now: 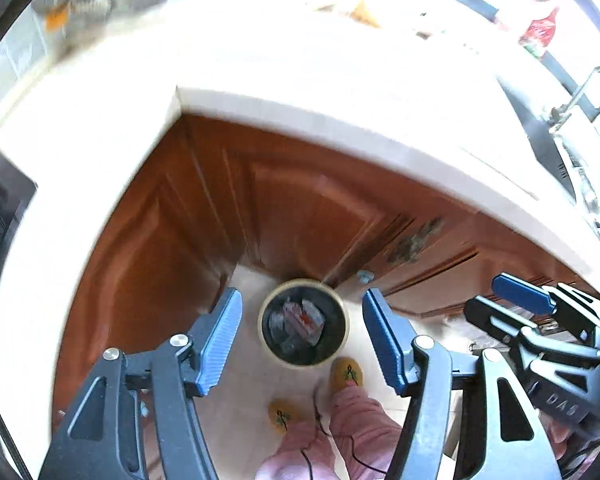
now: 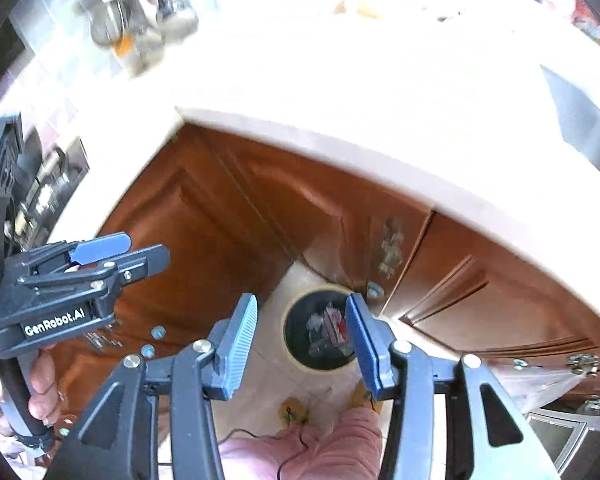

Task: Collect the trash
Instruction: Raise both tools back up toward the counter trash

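Glossy reddish wood cabinets (image 1: 300, 200); smooth pale stone-like countertop (image 1: 340, 80); ribbed blue plastic gripper pads (image 1: 220, 340) (matt).

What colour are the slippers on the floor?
Yellow slippers with a small green motif, clearest in the left wrist view.

We cannot make out the blurred metal utensils (image 2: 140, 12) at the upper left of the right wrist view. The worktop (image 1: 300, 60) is washed out to white. In the trash bin (image 1: 303, 324) the contents are too small to name. The person's pink trouser legs (image 1: 340, 432) are cut off at the bottom edge.
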A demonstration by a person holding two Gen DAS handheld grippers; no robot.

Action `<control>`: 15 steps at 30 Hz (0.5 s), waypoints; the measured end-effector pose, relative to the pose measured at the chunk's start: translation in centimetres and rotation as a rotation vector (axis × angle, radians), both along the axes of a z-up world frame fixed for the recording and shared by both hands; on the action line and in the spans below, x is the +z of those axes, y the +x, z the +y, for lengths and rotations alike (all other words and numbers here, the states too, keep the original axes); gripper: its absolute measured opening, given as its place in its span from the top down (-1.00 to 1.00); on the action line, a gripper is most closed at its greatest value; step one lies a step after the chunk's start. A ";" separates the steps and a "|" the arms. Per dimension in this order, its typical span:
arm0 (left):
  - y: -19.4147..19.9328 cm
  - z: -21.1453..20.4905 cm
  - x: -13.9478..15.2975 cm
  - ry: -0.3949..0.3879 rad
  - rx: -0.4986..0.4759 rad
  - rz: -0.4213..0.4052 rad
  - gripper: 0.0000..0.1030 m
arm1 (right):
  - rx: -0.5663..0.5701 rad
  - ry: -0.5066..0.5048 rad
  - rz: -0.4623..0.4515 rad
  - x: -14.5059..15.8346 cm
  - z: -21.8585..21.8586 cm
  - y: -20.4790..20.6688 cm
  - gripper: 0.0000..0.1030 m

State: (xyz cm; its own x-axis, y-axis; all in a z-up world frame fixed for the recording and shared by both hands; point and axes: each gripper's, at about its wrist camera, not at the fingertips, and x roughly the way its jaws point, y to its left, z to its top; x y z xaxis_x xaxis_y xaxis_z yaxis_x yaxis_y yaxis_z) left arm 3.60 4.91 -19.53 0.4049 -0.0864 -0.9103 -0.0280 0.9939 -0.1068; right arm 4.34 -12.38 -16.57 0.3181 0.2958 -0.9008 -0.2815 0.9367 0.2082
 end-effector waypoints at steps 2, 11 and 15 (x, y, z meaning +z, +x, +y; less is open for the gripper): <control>0.1 -0.3 2.1 0.008 -0.013 -0.037 -0.22 | -0.022 0.008 -0.039 2.3 -0.3 -0.3 0.09; 0.8 -0.4 10.1 -0.004 -0.051 -0.188 -0.45 | -0.098 0.035 -0.183 11.3 -1.4 -0.2 0.09; 1.7 -0.6 13.4 -0.004 -0.066 -0.256 -0.60 | -0.132 0.038 -0.220 14.8 -1.8 0.4 0.09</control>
State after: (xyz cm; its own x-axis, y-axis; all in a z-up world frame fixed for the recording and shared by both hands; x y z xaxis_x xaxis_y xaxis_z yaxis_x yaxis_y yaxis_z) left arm 5.26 4.33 -6.15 0.6153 -0.1233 -0.7786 0.0651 0.9923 -0.1057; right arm 4.73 -14.22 -1.74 0.5429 0.2707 -0.7950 -0.1994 0.9611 0.1911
